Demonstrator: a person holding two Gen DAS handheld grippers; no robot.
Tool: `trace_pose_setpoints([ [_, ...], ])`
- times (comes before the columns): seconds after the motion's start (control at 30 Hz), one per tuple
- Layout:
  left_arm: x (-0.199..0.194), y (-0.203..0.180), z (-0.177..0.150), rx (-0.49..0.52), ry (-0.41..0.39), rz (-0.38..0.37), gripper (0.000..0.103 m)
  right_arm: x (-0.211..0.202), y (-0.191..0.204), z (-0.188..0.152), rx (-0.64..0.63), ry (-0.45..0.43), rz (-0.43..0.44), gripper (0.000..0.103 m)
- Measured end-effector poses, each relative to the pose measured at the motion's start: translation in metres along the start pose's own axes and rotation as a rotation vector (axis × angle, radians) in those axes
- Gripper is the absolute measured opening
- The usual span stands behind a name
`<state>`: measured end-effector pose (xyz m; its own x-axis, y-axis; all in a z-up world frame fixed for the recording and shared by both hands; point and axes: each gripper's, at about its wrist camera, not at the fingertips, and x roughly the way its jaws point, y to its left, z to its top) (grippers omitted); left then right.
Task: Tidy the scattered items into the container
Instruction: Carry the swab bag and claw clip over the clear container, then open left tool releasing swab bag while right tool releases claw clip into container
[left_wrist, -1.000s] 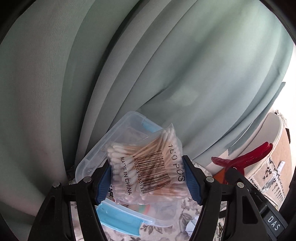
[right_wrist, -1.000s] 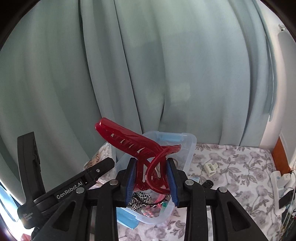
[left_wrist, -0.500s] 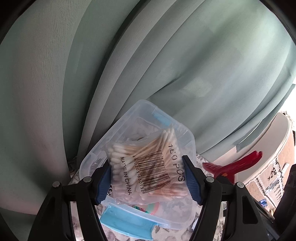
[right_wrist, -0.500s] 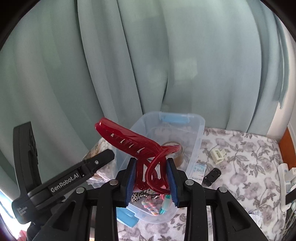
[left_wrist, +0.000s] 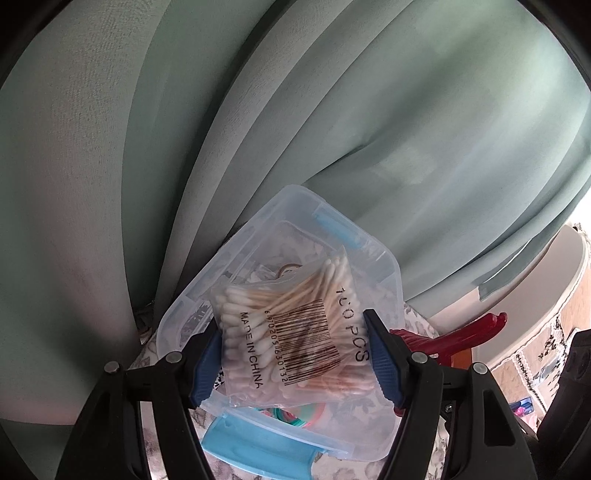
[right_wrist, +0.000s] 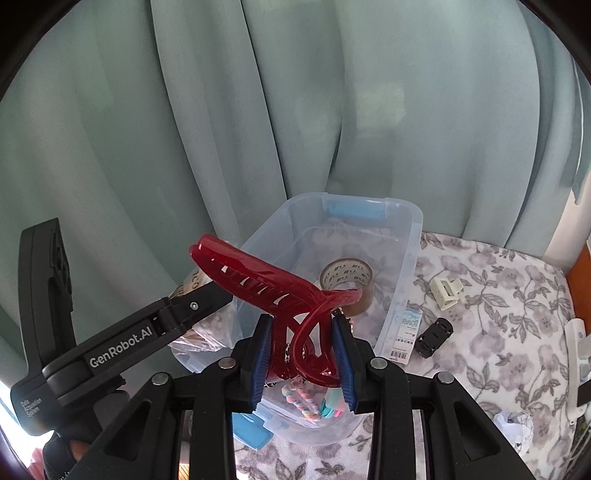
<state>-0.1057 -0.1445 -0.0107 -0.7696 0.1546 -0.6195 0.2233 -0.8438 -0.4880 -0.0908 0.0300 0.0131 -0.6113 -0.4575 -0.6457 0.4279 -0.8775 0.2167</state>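
My left gripper (left_wrist: 295, 354) is shut on a clear bag of cotton swabs (left_wrist: 291, 328) and holds it just above the clear plastic container (left_wrist: 384, 266). My right gripper (right_wrist: 303, 358) is shut on a red hair claw clip (right_wrist: 266, 284) over the container's near end (right_wrist: 402, 266). The container holds a roll of brown tape (right_wrist: 347, 277), colourful hair ties (right_wrist: 306, 402) and a patterned item. The red clip also shows in the left wrist view (left_wrist: 461, 332). The left gripper's body (right_wrist: 122, 332) shows in the right wrist view.
The container stands on a floral cloth (right_wrist: 498, 332) against a green curtain (right_wrist: 295, 110). To its right lie a cream hair clip (right_wrist: 447, 291), a small black object (right_wrist: 432, 336), a barcoded packet (right_wrist: 406, 332) and crumpled paper (right_wrist: 513, 428). A white object (right_wrist: 576, 347) lies at the right edge.
Both grippers have moved closer over the container, which now sits lower and larger in both views. The swab bag and red clip remain held.
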Motion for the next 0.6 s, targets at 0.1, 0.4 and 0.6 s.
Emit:
trace_pose_setpoints([
  [0.1,-0.006,0.004,-0.003,0.001,-0.002,0.005,0.072,0.004,-0.001,0.000,-0.008,0.006,0.002,0.036],
  [0.4,-0.015,0.006,-0.003,-0.008,0.004,0.003,0.074,-0.001,-0.001,0.000,-0.006,-0.003,0.005,0.035],
  [0.6,-0.021,0.005,-0.003,0.002,0.000,-0.009,0.085,-0.003,-0.001,0.000,-0.001,-0.001,0.007,0.036],
])
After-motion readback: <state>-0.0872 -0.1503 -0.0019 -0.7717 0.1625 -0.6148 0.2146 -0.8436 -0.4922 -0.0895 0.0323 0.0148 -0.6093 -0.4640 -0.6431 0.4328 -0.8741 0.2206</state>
